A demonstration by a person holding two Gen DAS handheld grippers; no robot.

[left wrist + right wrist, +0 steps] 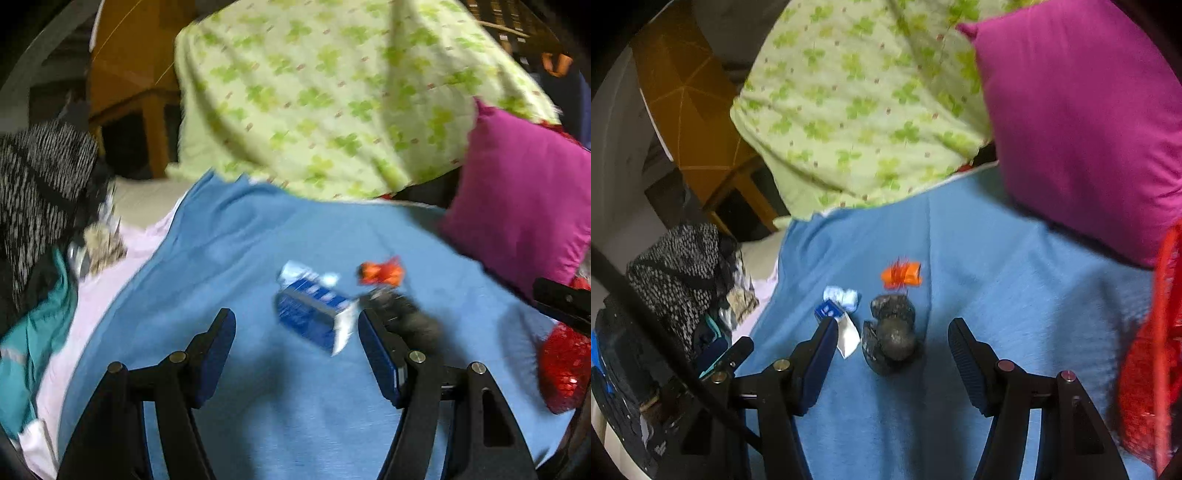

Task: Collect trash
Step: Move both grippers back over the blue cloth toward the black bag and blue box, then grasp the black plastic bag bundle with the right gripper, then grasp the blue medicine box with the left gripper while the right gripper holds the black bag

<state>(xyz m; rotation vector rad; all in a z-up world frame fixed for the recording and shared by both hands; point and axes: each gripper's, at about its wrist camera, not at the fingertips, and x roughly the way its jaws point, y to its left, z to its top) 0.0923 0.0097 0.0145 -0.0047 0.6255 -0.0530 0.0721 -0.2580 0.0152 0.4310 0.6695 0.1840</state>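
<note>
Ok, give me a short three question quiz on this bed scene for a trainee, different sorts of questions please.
1. True or false: both sets of fingers are empty.
2. Which trash item lies farthest from the cameras: A blue carton, B orange wrapper, C dark crumpled lump?
3. What colour is the plain cushion?

Key:
1. True. The left gripper and right gripper stand open.
2. B, the orange wrapper, beyond the blue carton and dark crumpled lump.
3. Magenta, the cushion.

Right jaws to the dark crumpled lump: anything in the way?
Nothing visible. The dark crumpled lump lies on the blue blanket just ahead of the open right gripper; the blue carton sits left, the orange wrapper beyond.
</note>
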